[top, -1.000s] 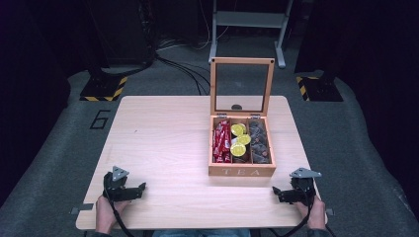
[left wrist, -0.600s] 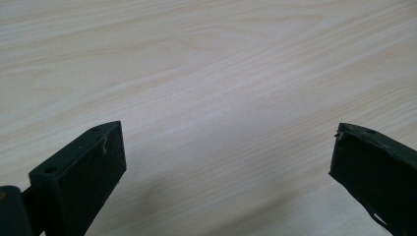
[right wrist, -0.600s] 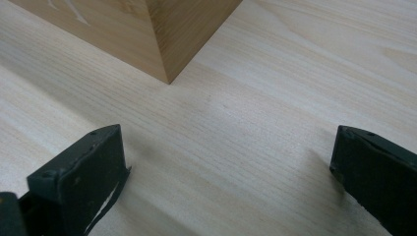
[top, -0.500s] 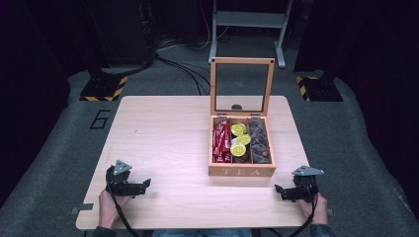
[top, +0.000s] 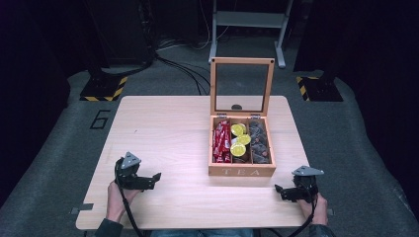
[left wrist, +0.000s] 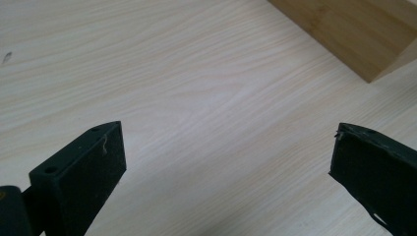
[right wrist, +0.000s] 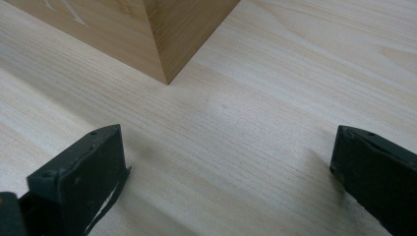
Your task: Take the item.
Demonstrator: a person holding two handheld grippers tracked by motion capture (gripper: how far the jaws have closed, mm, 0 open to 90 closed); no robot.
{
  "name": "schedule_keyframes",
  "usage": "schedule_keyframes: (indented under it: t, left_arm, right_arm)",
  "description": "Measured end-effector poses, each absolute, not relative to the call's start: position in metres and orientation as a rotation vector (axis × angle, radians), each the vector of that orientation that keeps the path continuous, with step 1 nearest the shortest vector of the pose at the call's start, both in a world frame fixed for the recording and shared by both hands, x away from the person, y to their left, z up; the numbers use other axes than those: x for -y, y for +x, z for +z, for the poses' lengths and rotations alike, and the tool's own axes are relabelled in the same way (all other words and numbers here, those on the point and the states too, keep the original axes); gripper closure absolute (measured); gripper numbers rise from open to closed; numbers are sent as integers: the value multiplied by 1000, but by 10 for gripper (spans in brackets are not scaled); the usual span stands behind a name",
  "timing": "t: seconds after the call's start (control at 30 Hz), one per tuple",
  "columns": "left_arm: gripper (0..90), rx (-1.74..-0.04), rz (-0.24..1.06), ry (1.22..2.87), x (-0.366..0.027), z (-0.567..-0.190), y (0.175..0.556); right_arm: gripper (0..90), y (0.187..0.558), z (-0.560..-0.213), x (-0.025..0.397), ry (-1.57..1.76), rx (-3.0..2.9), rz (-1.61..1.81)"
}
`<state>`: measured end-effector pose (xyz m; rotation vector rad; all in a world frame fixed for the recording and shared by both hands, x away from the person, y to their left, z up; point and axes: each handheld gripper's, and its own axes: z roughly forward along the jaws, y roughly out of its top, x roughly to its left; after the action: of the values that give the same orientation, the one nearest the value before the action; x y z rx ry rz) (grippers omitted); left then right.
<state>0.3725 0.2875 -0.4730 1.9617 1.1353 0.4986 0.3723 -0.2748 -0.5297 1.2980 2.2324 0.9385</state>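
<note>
The wooden tea box [top: 241, 148] sits open on the desk [top: 163, 128], with its long side running front to back. It lies between the two hands, and the right hand-held gripper [top: 286, 191] looks nearer, I think. The left hand-held gripper [top: 150, 178] is farther off, and both have their jaws wide apart, holding nothing.

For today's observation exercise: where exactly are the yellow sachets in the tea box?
In the high view, the yellow sachets fill the middle compartment of the open tea box on the table's right half, between red packets and dark ones.
</note>
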Motion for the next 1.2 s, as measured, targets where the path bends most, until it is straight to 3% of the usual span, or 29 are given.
schedule_keyframes:
  t: [0.47,1.2]
  left_arm:
    - [5,-971,476,2010,-250,-448,388]
    - [18,-852,428,2008,-198,-428,420]
  right_arm:
    - [0,372,-530,274,1305,-2230,939]
    - [0,371,-530,274,1322,-2213,932]
